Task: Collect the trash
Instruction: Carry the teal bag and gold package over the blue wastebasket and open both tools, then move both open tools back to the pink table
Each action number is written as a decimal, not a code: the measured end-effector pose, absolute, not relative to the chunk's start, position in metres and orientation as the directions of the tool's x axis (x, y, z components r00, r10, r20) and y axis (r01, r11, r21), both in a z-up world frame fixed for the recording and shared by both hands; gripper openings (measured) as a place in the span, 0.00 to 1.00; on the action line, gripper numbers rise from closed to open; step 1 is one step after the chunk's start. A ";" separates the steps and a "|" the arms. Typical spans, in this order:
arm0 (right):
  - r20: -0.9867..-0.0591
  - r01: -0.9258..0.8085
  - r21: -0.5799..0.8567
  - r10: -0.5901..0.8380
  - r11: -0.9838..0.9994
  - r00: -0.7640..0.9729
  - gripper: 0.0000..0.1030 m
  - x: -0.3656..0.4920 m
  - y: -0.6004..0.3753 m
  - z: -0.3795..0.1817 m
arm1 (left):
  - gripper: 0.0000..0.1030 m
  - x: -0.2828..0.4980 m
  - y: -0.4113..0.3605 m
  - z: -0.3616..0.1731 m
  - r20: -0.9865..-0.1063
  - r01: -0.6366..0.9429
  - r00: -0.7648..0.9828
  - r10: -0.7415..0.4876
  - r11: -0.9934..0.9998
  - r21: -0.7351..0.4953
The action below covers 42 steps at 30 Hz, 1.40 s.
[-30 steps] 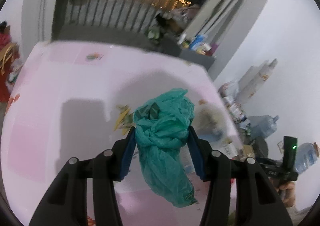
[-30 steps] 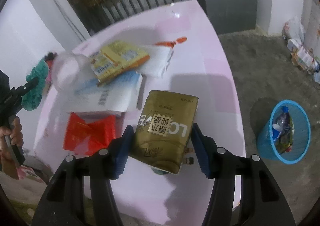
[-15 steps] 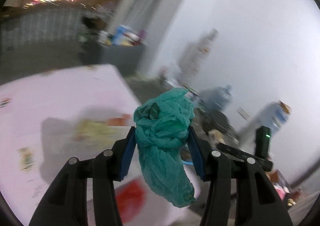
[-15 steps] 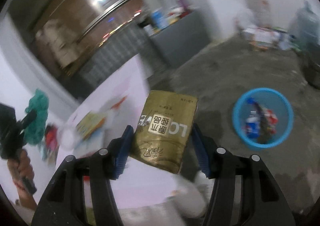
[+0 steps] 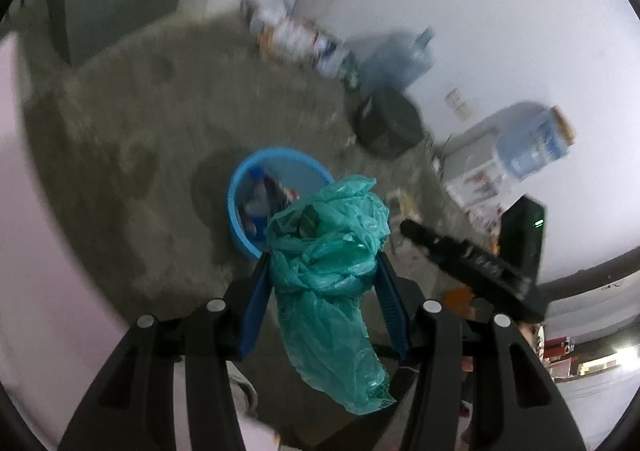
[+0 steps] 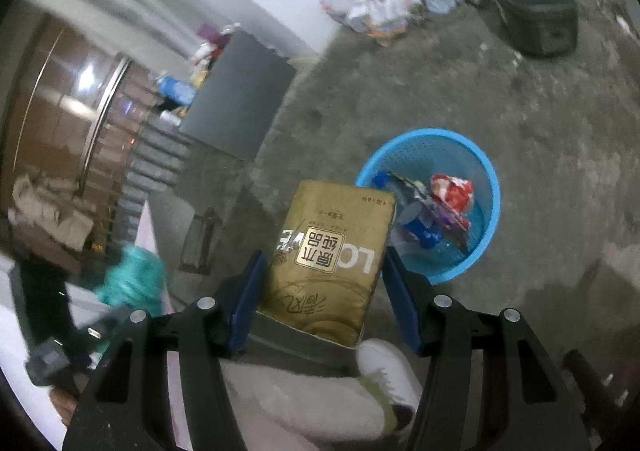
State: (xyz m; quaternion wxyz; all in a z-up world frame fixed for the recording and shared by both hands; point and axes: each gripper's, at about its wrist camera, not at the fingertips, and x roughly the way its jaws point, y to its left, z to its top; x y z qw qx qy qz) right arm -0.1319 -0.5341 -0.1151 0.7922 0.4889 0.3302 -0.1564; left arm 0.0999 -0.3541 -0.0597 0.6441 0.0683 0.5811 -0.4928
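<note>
Carry-to-bin step. Left gripper (image 5: 322, 275) clamps crumpled green plastic bag (image 5: 328, 263); right gripper (image 6: 320, 283) clamps gold tissue pack (image 6: 332, 255). Next: centre each over blue waste basket (image 6: 486, 171), release.

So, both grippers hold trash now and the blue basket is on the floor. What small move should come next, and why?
Probably carry both a little further until they hang over the blue basket. The left gripper is clamped on the green plastic bag, the right gripper on the gold packet, and each seems short of the rim.
</note>
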 end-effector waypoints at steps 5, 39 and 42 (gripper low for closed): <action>-0.674 0.589 0.705 0.112 0.395 0.731 0.57 -0.118 -0.576 -0.141 | 0.48 0.105 -0.428 -0.109 -0.856 0.705 -0.216 -0.470 0.531 -0.470; -0.525 0.348 0.661 0.079 0.665 0.847 0.75 -0.107 -0.472 -0.046 | 0.65 0.103 -0.267 0.045 -0.651 0.808 0.101 -0.752 0.445 -0.388; -0.486 0.225 0.692 0.212 0.685 0.848 0.75 -0.098 -0.432 -0.037 | 0.65 0.104 -0.171 0.069 -0.580 0.770 0.245 -0.777 0.519 -0.371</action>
